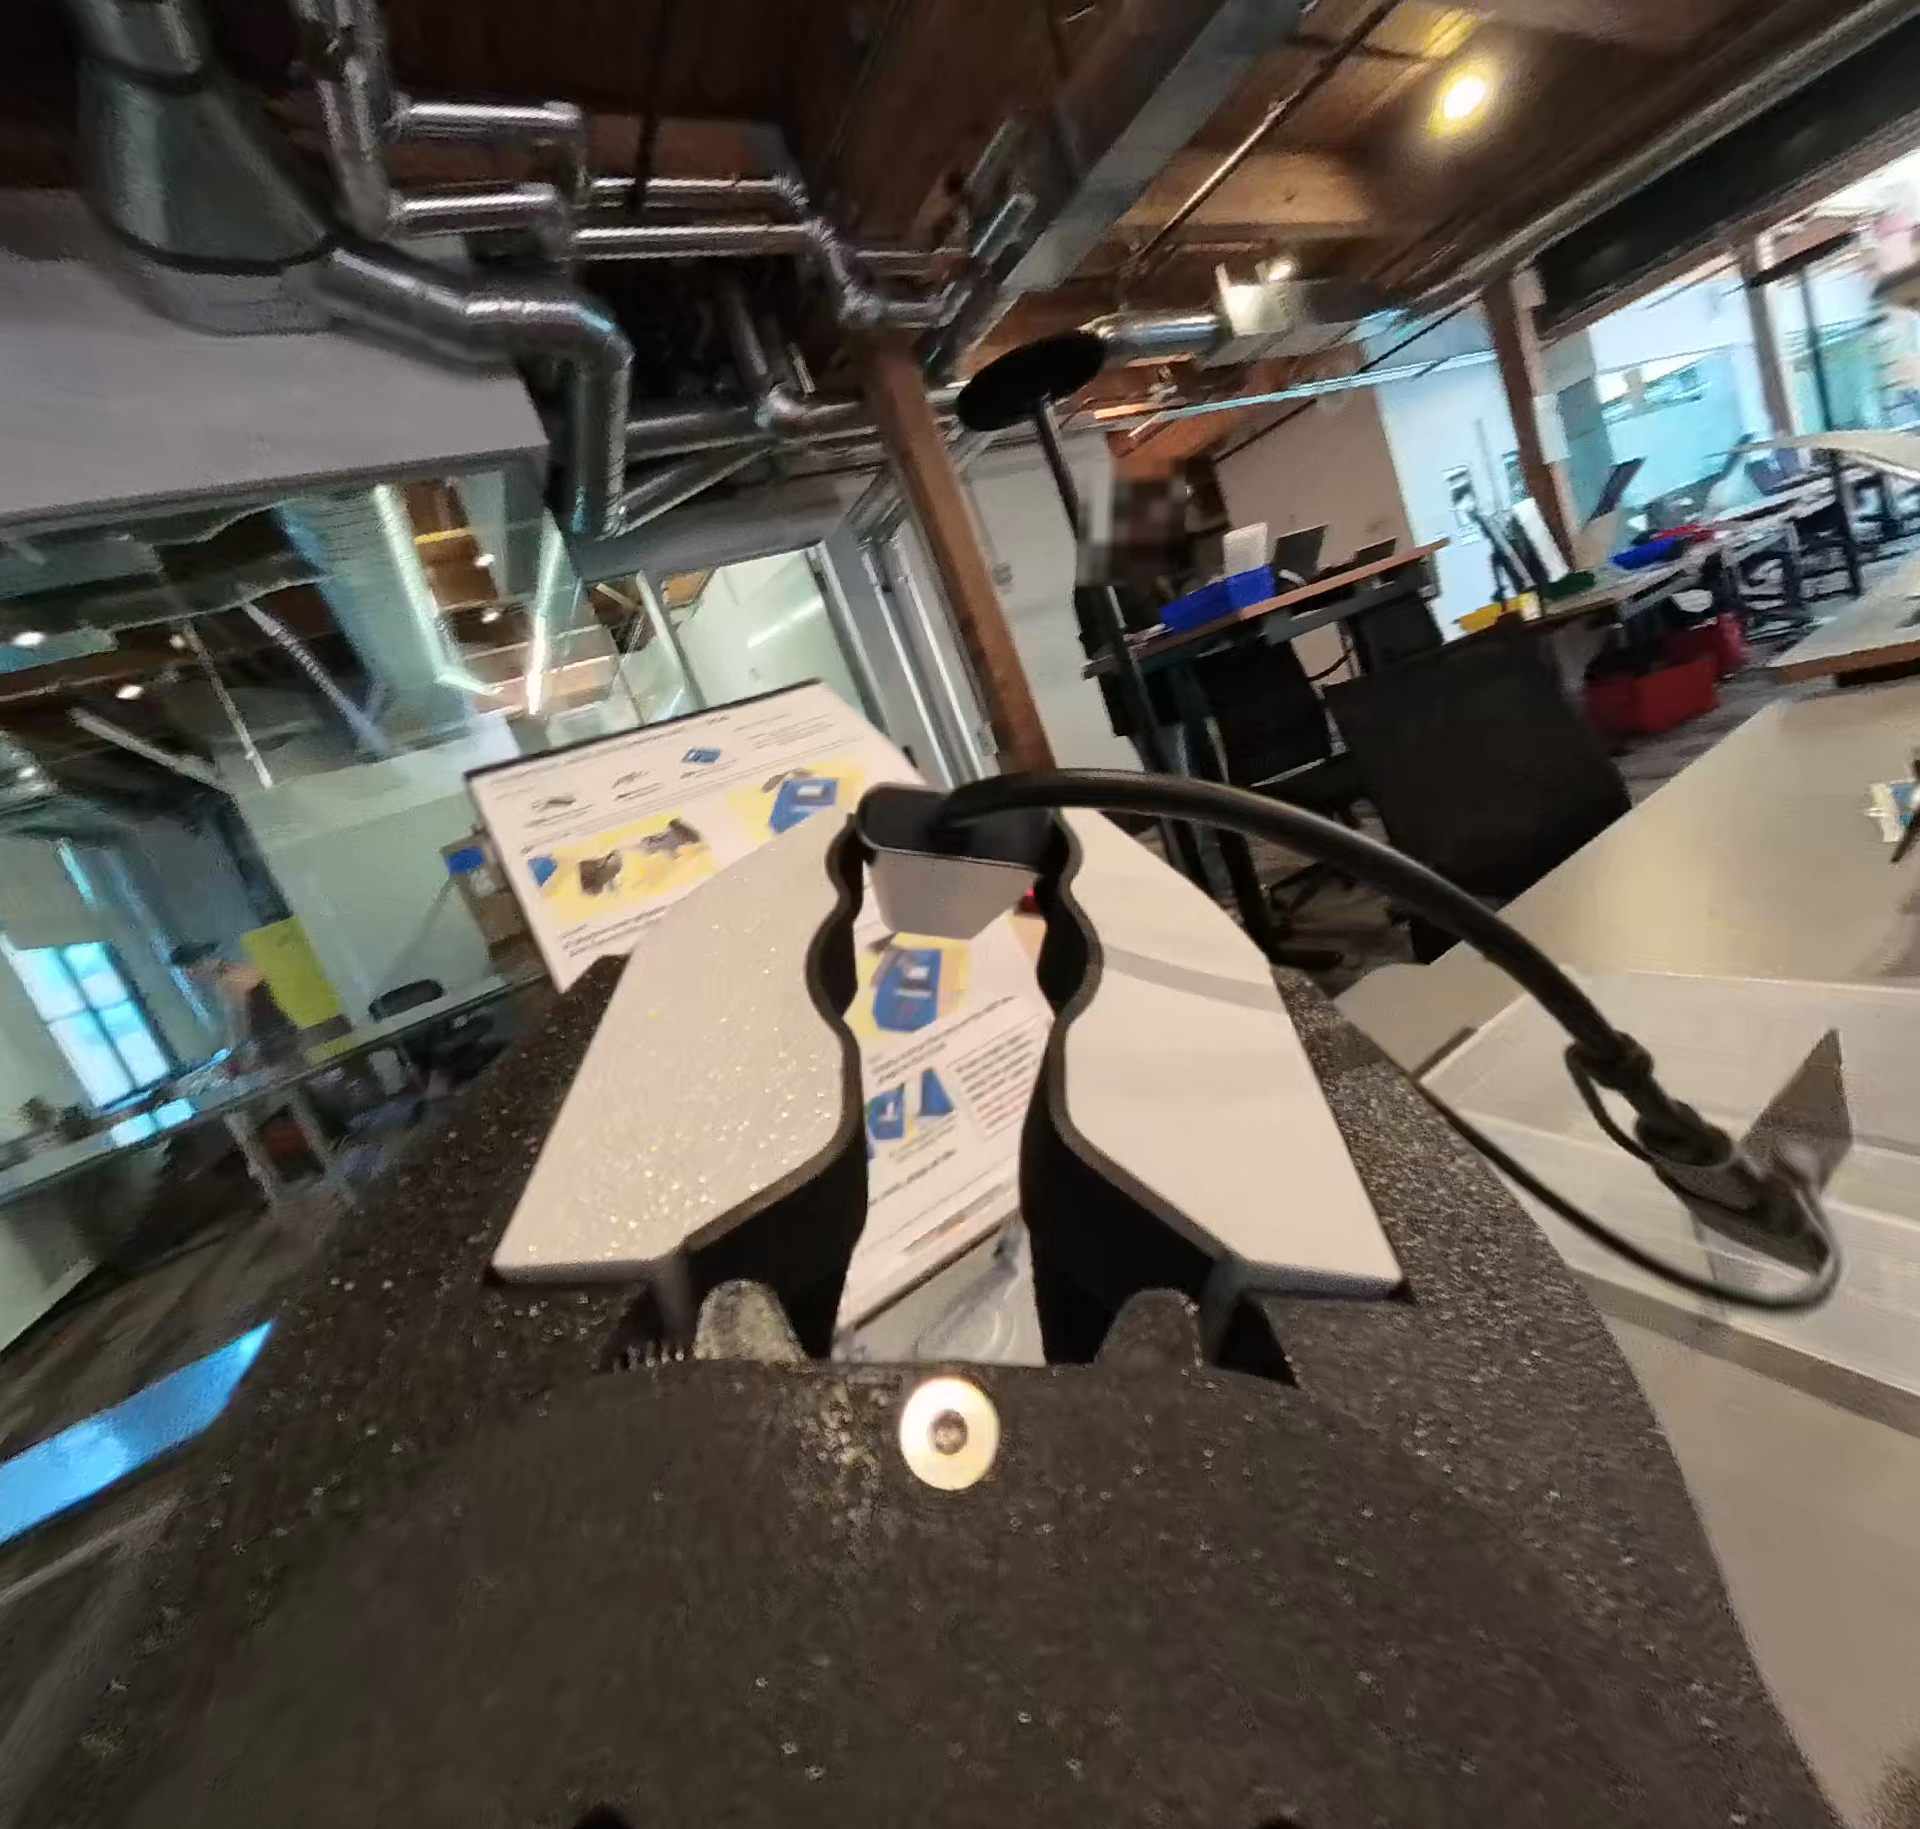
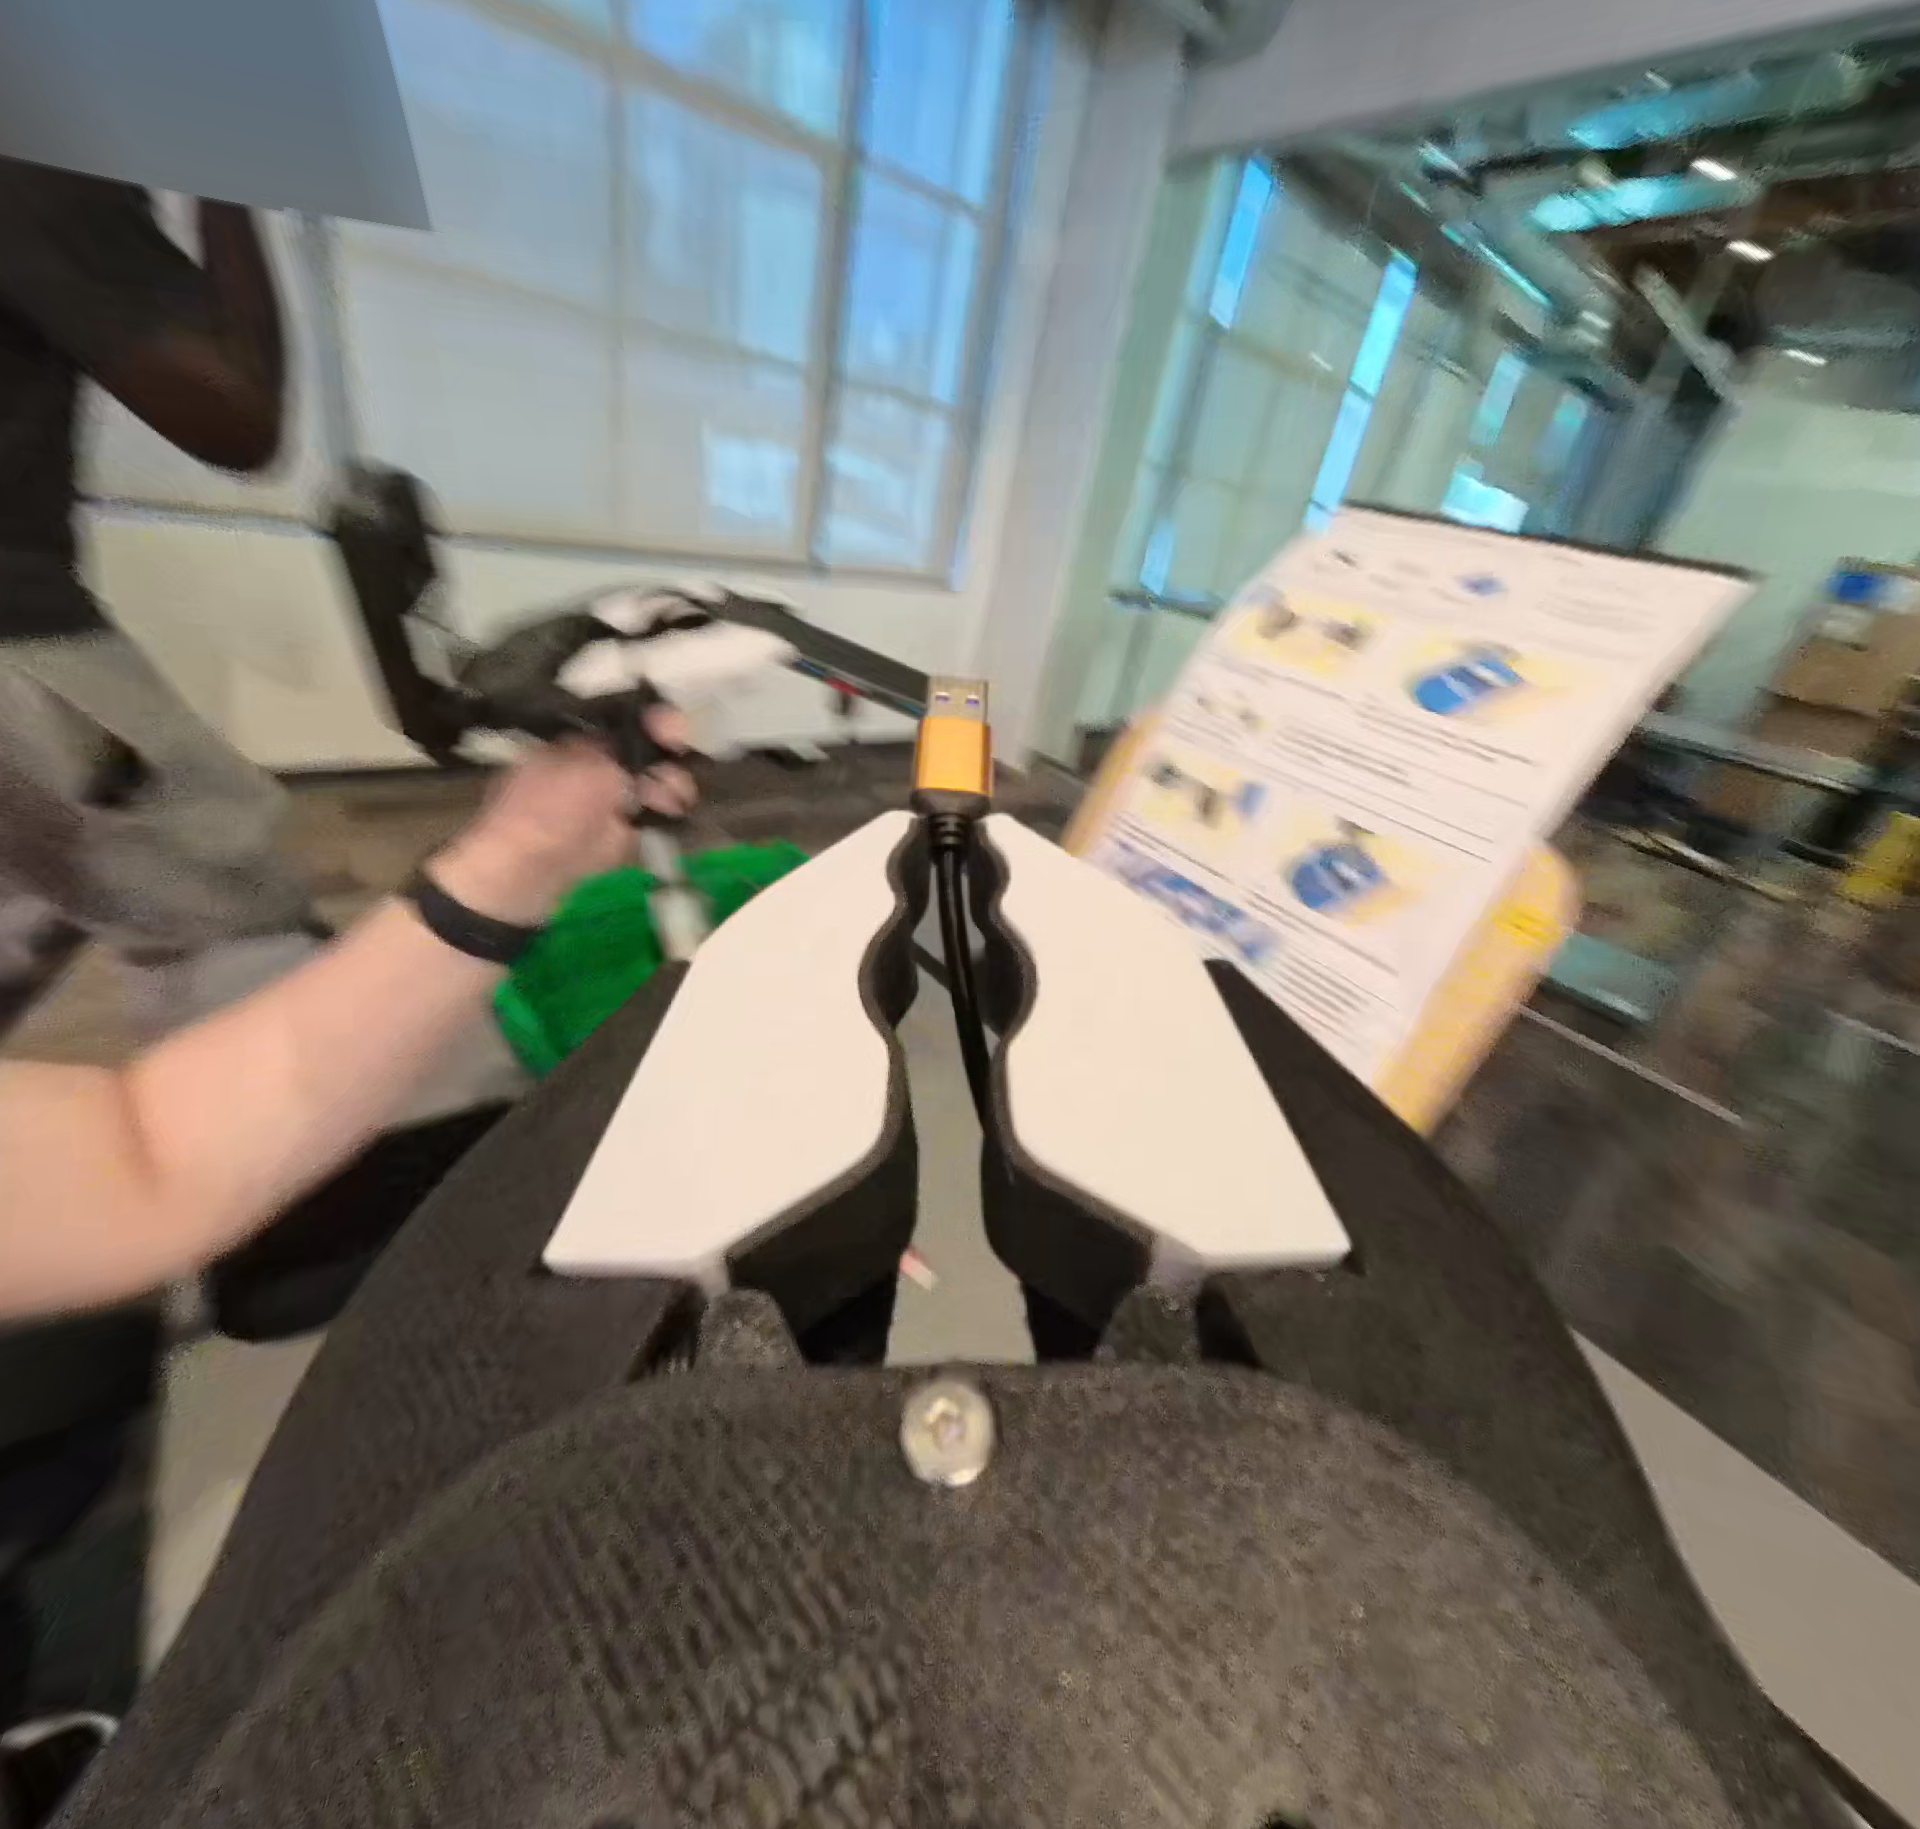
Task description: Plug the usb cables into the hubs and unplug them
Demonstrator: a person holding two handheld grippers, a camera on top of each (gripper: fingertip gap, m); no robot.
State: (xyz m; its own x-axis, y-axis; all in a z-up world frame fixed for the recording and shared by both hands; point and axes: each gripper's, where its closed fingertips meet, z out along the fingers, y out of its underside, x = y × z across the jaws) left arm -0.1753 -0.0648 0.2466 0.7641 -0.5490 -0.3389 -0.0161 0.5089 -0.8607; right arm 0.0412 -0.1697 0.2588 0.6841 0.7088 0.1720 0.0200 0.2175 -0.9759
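Overhead, silver ducts [image 1: 468, 252] and pipes run under a dark wooden ceiling [image 1: 727, 3], where a round lamp [image 1: 1463, 94] glows. A brown wooden post [image 1: 951, 574] stands mid-room beside glass partitions [image 1: 343, 657]. Farther back are desks carrying blue bins [image 1: 1218, 603], dark chairs [image 1: 1475, 751] and red crates [image 1: 1652, 690] on the floor. A pale table [image 1: 1704, 844] fills the right of the left wrist view. A printed instruction board [image 2: 1382, 740] leans upright, backed by yellow. In the right wrist view tall paned windows [image 2: 727, 252] with bluish daylight fill a white wall [image 2: 239, 616], above dark carpet [image 2: 1662, 1104]
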